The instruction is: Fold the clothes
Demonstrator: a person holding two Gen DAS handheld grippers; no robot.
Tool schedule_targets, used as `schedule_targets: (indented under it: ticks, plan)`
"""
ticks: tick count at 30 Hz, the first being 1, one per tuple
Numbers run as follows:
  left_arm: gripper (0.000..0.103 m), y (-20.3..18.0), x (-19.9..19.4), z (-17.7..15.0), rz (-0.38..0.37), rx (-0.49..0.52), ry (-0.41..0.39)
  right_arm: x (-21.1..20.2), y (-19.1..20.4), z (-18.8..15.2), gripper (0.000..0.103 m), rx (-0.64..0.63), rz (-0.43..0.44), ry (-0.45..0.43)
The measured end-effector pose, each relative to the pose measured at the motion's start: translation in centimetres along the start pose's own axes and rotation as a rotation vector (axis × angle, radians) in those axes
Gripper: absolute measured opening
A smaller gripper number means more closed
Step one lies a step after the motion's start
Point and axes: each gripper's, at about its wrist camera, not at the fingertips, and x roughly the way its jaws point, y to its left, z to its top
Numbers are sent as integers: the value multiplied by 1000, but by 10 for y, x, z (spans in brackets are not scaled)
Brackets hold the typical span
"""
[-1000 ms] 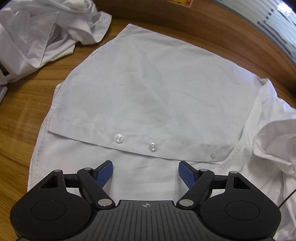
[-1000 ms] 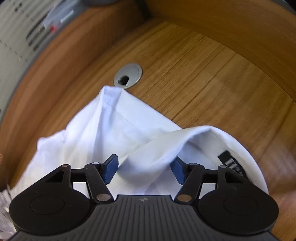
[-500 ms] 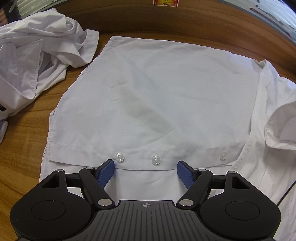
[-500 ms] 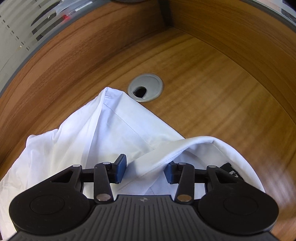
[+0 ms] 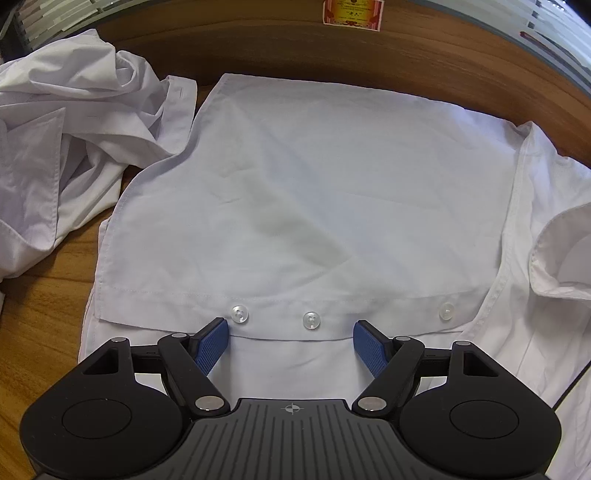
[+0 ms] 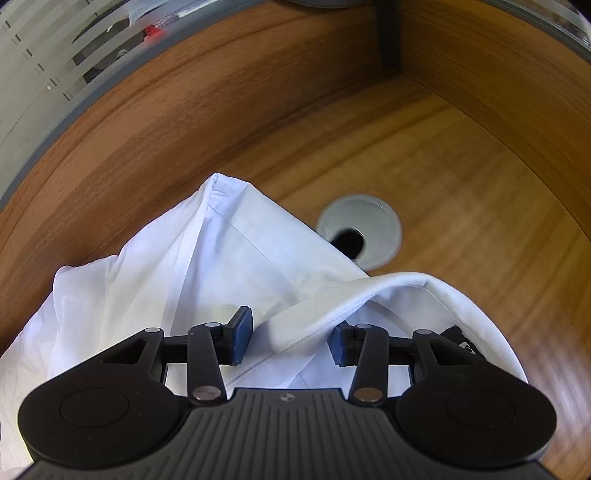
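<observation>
A white shirt [image 5: 332, 192] lies spread flat on the wooden surface [image 5: 40, 332], its button placket running across just in front of the left claw [image 5: 291, 341]. 3 clear buttons [image 5: 311, 319] sit along that placket; the left claw hangs over the cloth right behind them, its blue pads [image 5: 211, 345] wide apart and gripping nothing. To the left of the shirt, touching its far corner, a second white garment [image 5: 62, 147] is heaped in a crumpled pile. To the shirt's right its own collar [image 5: 561, 254] stands up in a loose curl. Beyond the shirt a wooden back panel rises, with a red and yellow sticker [image 5: 352, 13] on it.

At the collar end, the right claw [image 6: 286, 341] has just been closing: a raised fold of the shirt [image 6: 229, 266] passes between its pads [image 6: 240, 341], which stand about halfway in; whether they press the cloth I cannot tell. A black label [image 6: 461, 338] shows inside the collar, right of the claw. Just past the shirt's edge a grey cable grommet [image 6: 360, 230] is set into the surface, partly covered by the cloth.
</observation>
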Motion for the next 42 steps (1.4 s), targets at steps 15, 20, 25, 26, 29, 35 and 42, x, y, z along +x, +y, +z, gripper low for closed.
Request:
schedule_targets:
  ticks: [15,20,25,26,29,35,42]
  plan:
    - [78,3,-66,-6,-262,65,-133,-101,-16,-28,59,-142,135,-35]
    - [78,-38,-88,8,-392,270,-168,-153,-24,-58,60,-229,214,-13]
    - [78,-84,-86,28,-494,455,-178,-190,-39,-94,60,-299,251,34]
    - [78,-94,-84,31,-511,499,-180,-196,-43,-101,60,-303,256,47]
    - [78,-122,-77,40,-550,605,-189,-211,-57,-123,60,-308,256,76]
    - [78,-167,-63,48,-565,788,-226,-221,-75,-162,61,-296,253,132]
    - [11,-172,-58,42,-629,786,-212,-194,-63,-189,64,-371,219,212]
